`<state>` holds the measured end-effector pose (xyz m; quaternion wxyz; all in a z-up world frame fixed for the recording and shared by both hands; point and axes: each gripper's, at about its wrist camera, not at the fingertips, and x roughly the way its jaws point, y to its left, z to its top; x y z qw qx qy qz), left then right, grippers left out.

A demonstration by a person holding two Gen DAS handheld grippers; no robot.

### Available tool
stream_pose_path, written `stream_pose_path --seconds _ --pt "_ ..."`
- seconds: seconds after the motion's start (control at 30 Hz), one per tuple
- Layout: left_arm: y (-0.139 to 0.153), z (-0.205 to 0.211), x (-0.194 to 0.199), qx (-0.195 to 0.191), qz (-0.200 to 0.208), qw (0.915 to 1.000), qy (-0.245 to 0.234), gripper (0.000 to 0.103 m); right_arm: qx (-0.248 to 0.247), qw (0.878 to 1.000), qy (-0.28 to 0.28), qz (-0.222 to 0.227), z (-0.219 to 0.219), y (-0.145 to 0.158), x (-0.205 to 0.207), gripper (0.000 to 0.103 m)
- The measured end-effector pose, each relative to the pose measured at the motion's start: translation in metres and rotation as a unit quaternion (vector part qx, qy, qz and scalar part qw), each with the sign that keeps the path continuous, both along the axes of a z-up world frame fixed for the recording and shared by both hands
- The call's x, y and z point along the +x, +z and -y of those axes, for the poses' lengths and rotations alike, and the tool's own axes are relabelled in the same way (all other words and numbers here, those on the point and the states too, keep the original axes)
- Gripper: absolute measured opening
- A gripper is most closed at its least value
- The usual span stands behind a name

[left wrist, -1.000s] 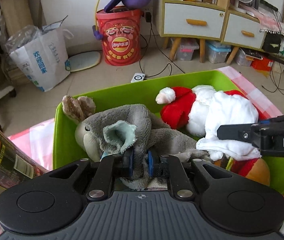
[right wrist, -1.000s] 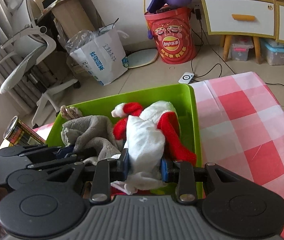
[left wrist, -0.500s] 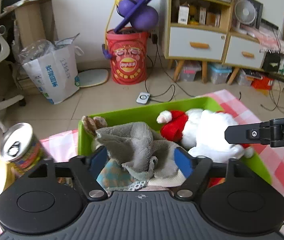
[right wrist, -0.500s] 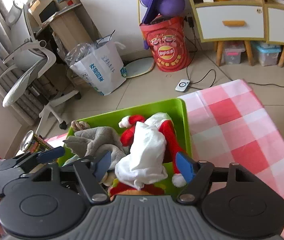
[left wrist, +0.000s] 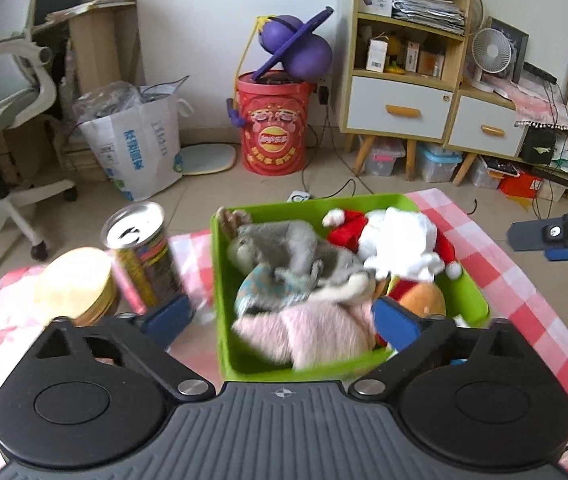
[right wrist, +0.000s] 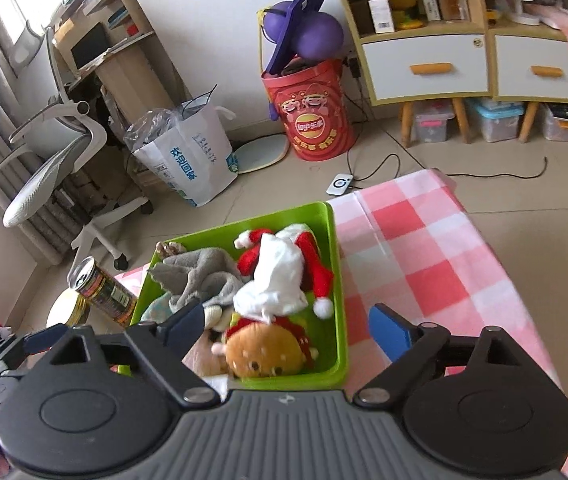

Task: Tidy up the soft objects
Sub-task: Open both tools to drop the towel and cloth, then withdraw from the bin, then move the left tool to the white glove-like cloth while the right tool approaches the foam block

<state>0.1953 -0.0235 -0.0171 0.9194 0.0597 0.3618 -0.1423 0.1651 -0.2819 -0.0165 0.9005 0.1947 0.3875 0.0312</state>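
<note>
Jaws of both grippers just spread, released – green bin (left wrist: 219, 280) holds grey plush (left wrist: 284, 248), Santa plush (right wrist: 279, 276) (heaped), pink plush (left wrist: 316, 332).

Fuzzy plush toys (left wrist: 296, 252) in glossy plastic bin (left wrist: 219, 280)

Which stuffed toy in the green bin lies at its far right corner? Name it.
The red and white Santa toy. The grey toy lies left of it, the brown-faced toy nearer the camera.

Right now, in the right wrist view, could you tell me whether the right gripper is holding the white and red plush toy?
No, the right gripper is open and the white and red plush toy lies free in the green bin.
</note>
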Motion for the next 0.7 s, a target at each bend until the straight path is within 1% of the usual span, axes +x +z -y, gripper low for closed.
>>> stream_pose_path --seconds 0.17,0.33,0.47,0.57,0.7 --pt "-0.001 -0.014 -0.031 0.000 -0.006 0.9999 0.012 0.098 -0.007 1.000 -0.007 0.005 0.001 0.006 -0.032 0.077" --pt "-0.009 -0.029 -0.060 -0.002 -0.010 0.9996 0.025 0.098 -0.010 1.000 -0.011 0.005 0.000 0.005 -0.062 0.078" --pt "-0.017 -0.038 -0.080 -0.003 -0.018 0.9990 0.040 0.098 -0.017 1.000 -0.014 0.000 -0.002 -0.001 -0.080 0.078" --pt "-0.024 -0.046 -0.093 -0.017 -0.023 0.9981 0.054 0.098 -0.018 1.000 -0.016 -0.001 -0.005 -0.008 -0.094 0.078" --pt "-0.036 -0.055 -0.105 -0.030 -0.028 0.9965 0.072 0.098 -0.006 1.000 -0.020 -0.007 -0.007 -0.024 -0.104 0.078"
